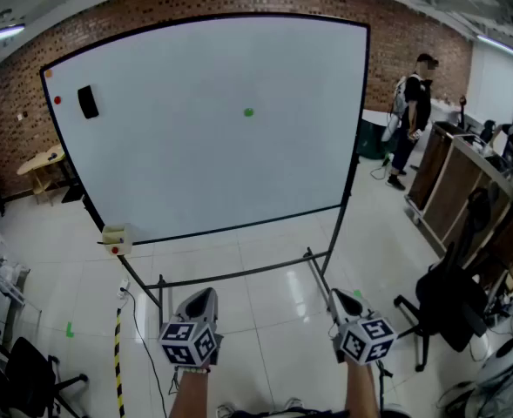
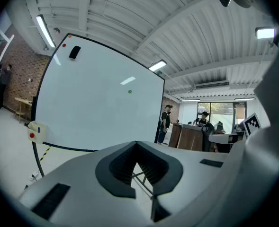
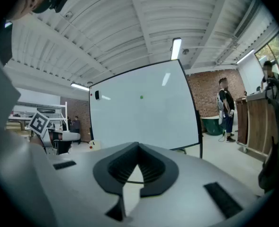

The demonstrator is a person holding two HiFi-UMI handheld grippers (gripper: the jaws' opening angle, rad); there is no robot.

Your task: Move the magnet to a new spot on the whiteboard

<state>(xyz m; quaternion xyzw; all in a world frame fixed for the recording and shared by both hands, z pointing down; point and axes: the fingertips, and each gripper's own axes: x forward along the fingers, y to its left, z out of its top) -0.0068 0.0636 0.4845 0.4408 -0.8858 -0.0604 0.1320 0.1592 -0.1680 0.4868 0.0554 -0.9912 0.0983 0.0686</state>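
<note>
A small green magnet (image 1: 248, 111) sticks near the middle of the large whiteboard (image 1: 195, 172); it also shows in the left gripper view (image 2: 130, 91) and the right gripper view (image 3: 141, 97). A red magnet (image 1: 57, 100), an orange one (image 1: 49, 73) and a black eraser (image 1: 88, 101) sit at the board's upper left. Both grippers hang low in front of the board's stand, far from the board. My left gripper (image 1: 202, 296) (image 2: 136, 143) is shut with nothing in it. So is my right gripper (image 1: 347, 298) (image 3: 139, 144).
A white box with a red dot (image 1: 115, 239) hangs at the board's lower left corner. The stand's metal legs (image 1: 317, 273) reach toward me. A person (image 1: 415, 94) stands at the right by a wooden counter (image 1: 452, 185); an office chair (image 1: 443, 299) is nearer. Striped tape (image 1: 117, 355) runs along the floor.
</note>
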